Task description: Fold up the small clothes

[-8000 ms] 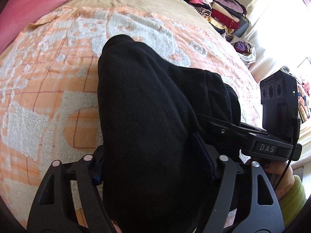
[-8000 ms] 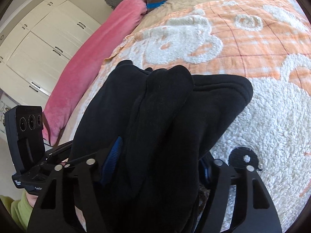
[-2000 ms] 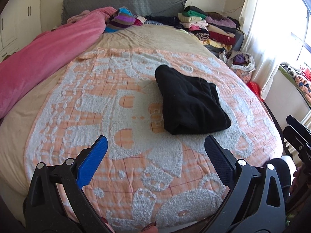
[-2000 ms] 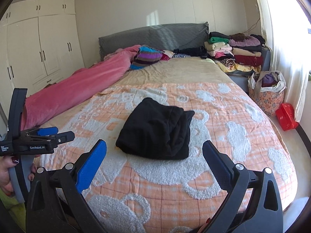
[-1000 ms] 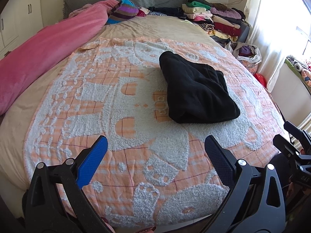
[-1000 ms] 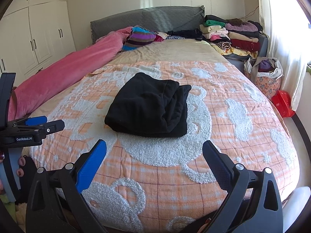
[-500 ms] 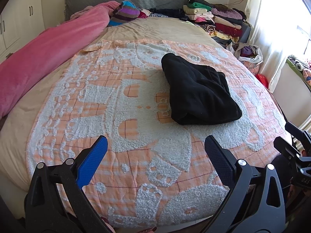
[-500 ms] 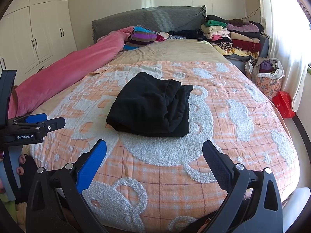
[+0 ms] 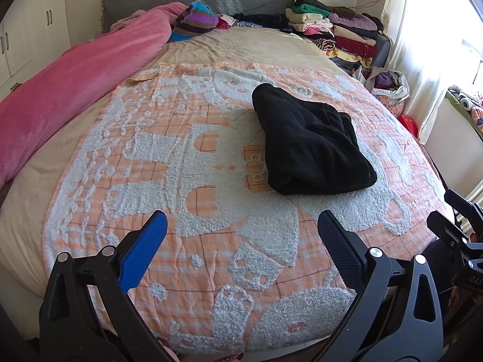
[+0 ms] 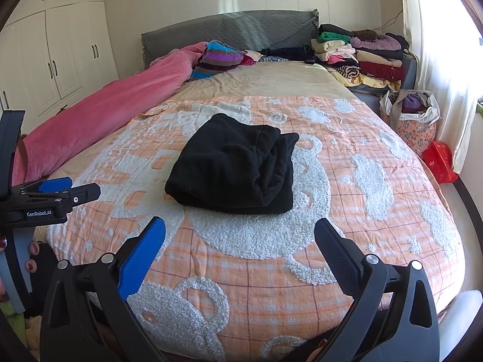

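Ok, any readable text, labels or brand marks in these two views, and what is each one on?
"GenRobot.AI": white print on the side of the left gripper, seen in the right wrist view.
"DAS": partial white print on the right gripper's body at the edge of the left wrist view; letters small, reading uncertain.
Red box by the curtain: a mark, too small to read.
Nothing else.

The left gripper (image 9: pixel 240 244) and the right gripper (image 10: pixel 240 242) look alike: black skeletal frames with silver screws, one blue textured pad and one black. "GenRobot.AI" marks the left one's body; dark nail polish shows.
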A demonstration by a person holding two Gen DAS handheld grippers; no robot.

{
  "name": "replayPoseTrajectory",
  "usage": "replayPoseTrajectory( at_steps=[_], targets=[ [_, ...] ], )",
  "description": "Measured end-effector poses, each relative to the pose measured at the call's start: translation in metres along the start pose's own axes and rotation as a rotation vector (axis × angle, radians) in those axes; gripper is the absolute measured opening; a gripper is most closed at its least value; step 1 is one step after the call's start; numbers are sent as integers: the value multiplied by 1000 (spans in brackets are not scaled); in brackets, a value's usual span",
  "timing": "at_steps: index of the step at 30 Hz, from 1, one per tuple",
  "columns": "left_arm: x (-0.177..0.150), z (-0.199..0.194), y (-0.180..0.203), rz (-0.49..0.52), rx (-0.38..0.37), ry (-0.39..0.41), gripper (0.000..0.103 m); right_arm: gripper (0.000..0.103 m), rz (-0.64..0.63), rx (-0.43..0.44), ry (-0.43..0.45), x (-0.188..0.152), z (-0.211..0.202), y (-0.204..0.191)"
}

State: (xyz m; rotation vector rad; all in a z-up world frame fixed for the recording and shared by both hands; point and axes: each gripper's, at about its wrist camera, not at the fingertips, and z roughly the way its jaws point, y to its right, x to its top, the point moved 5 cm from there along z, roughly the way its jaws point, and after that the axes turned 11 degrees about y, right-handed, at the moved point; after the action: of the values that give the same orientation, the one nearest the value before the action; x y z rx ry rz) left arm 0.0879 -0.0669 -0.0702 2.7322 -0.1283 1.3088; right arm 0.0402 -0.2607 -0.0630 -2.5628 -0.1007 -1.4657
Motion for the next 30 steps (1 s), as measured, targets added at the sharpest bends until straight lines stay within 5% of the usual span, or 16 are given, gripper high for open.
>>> replayPoseTrajectory(
  at_steps=[30],
  targets=[
    [4,-2,-3,-5,-1,6,94,99,9,-11,0,1,-1,1]
  ],
)
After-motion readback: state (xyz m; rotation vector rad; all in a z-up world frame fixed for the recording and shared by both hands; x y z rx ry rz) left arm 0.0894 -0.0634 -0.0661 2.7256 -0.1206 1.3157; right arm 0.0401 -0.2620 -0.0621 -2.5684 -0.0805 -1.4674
